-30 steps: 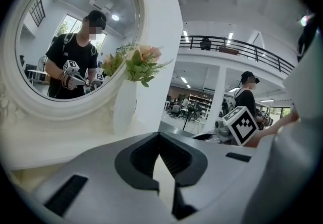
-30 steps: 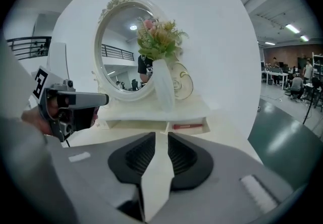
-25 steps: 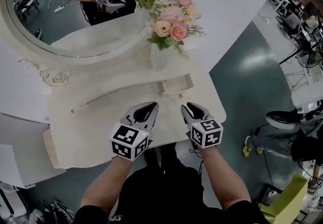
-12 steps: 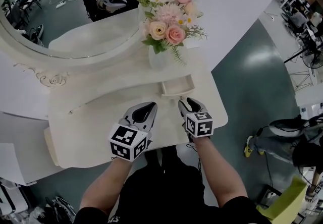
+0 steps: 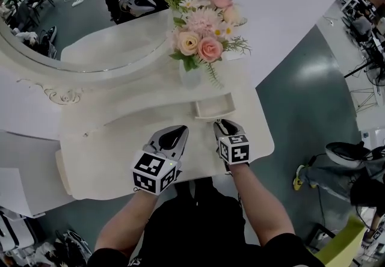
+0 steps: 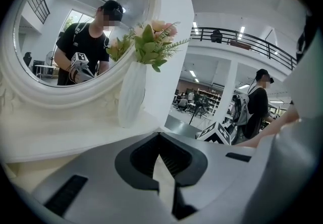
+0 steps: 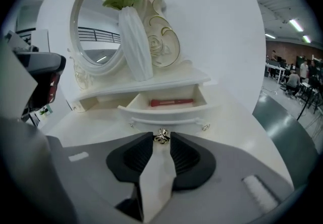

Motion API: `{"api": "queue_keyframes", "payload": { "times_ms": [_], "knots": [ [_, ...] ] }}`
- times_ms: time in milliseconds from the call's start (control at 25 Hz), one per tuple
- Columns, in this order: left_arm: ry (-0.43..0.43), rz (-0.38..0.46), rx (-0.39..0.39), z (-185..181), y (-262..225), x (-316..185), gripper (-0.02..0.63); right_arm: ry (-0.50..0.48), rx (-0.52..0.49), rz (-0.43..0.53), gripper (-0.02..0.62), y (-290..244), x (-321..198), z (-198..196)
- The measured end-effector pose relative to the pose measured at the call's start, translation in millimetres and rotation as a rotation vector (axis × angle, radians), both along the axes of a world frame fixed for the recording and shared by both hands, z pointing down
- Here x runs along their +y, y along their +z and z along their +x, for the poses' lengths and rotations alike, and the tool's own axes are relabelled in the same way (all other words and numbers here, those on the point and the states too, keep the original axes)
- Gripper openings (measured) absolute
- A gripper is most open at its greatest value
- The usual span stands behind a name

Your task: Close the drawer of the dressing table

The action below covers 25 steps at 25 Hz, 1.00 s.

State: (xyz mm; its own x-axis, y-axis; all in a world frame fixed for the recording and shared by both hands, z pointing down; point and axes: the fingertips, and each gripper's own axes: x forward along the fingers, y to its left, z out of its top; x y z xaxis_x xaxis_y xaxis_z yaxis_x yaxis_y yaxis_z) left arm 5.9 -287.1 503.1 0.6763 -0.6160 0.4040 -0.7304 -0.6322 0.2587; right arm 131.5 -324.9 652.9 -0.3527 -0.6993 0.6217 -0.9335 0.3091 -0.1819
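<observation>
**Drawer open, right fingers closing on its knob**

Head view. One white desk (image 5: 102, 157), with one round mirror (image 5: 60, 19) at its back. One drawer (image 5: 215, 108), pulled out from under the raised shelf (image 5: 120, 112) on the desk's right half. Long axis of the drawer from left to right, front turned toward the wearer of the camera. One white vase (image 5: 190, 74) of pink and cream flowers (image 5: 201, 31) on the shelf, just behind the drawer. Two grippers: left gripper (image 5: 178, 130) above bare desk top, left of the drawer; right gripper (image 5: 221, 122) right at the drawer's front. One person (image 5: 328, 169) low on the floor at the right, well apart from the desk.

Left gripper view. Fingers (image 6: 131, 160) clenched, tips meeting, empty. Ahead, the vase and the mirror's frame, with a person and a gripper reflected in the glass. At the right, the right gripper's marker cube (image 6: 218, 132). One more person standing far back in the hall.

Right gripper view. Drawer straight ahead and open, long axis across the picture, bowed front toward the camera. Inside it, one red stick (image 7: 171, 102) lying along that axis. On the front, one metal knob (image 7: 161, 137) at the middle and two small metal fittings (image 7: 206, 127) toward the ends. Fingers closing, with the knob between their tips and both tips seemingly against it. Vase upright on the shelf above the drawer, mirror to its left.
</observation>
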Motion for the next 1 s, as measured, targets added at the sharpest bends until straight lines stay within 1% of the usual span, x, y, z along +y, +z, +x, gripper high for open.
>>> {"api": "queue_keyframes", "payload": {
  "times_ms": [120,480,1000],
  "knots": [
    [-0.009,-0.003,-0.001,-3,0,-5,0.006,-0.015,0.031,0.010,0.110,-1,0,-1],
    [-0.009,0.003,0.013,0,-5,-9,0.006,-0.037,0.022,0.006,0.107,-10,1,-3],
    [-0.017,-0.002,0.030,2,-6,-14,0.006,-0.055,0.030,0.026,0.107,-22,-7,-2]
  ]
}}
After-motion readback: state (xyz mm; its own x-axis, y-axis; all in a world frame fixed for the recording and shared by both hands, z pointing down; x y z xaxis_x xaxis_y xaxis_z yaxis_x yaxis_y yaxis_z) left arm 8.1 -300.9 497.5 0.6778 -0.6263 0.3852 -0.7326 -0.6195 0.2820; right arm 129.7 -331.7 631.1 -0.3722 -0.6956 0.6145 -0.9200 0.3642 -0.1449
